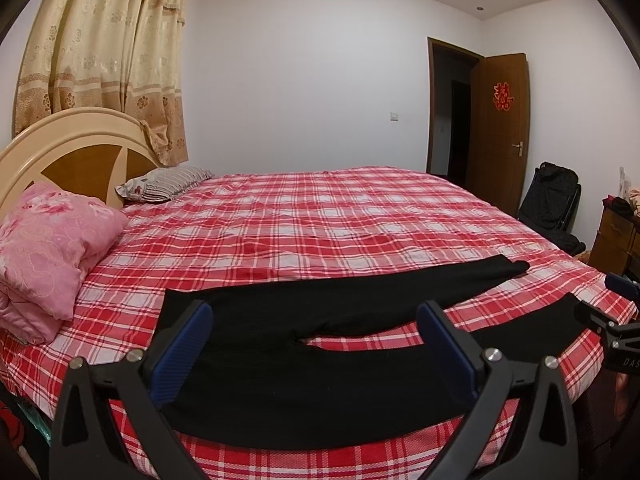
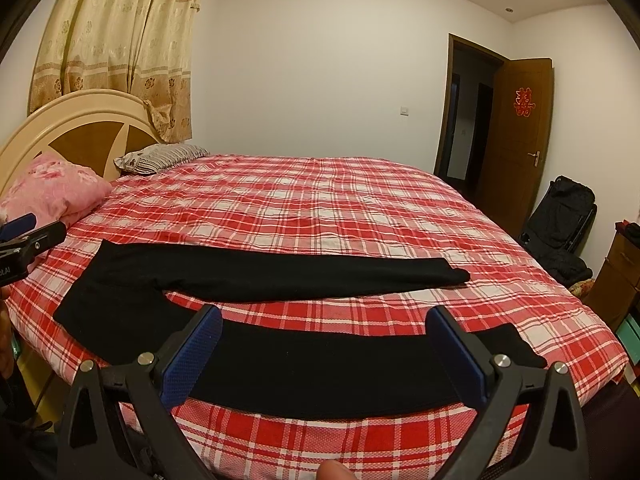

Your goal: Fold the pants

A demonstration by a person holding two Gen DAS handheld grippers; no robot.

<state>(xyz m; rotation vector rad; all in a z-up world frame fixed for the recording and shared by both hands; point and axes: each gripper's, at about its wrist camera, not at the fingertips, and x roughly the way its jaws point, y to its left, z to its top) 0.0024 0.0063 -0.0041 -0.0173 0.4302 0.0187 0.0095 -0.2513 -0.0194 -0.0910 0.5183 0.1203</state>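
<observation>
Black pants [image 1: 320, 364] lie flat on the red plaid bed [image 1: 320, 220], waist to the left, both legs spread apart and pointing right. They also show in the right wrist view [image 2: 280, 272]. My left gripper [image 1: 316, 320] is open and empty, hovering above the near leg close to the crotch. My right gripper [image 2: 328, 324] is open and empty, hovering above the near leg [image 2: 320, 372] further toward its cuff. The right gripper also shows at the right edge of the left wrist view [image 1: 612, 308]. The left gripper shows at the left edge of the right wrist view [image 2: 28, 236].
A folded pink quilt [image 1: 44, 252] and a striped pillow [image 1: 168, 182] lie by the headboard [image 1: 76, 148] at the left. A black chair [image 1: 556, 204] and a wooden dresser [image 1: 616, 240] stand to the right of the bed. An open door [image 1: 500, 128] is at the back right.
</observation>
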